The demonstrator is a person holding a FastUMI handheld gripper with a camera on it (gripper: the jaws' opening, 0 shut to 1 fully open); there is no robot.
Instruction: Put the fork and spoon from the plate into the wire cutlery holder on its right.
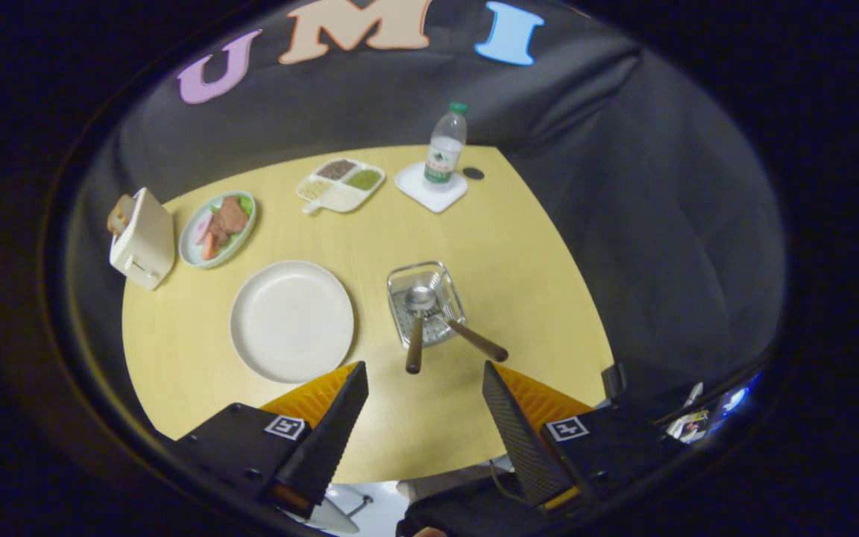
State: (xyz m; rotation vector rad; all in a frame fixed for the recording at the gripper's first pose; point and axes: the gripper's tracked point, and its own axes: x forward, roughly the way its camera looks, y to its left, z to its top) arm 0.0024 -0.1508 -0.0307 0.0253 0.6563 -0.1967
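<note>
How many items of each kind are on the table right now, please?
Plates: 2, a bare plate and a food plate
Divided tray: 1
Cutlery: 2, spoon and fork, both in the wire holder
Wire holder: 1
Toaster: 1
Bottle: 1
Coaster: 1
Total: 9
The gripper hangs open above the table.

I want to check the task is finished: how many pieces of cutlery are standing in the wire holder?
2: the spoon and the fork both stand in the wire cutlery holder, right of the bare plate, handles leaning toward the open gripper.
</note>
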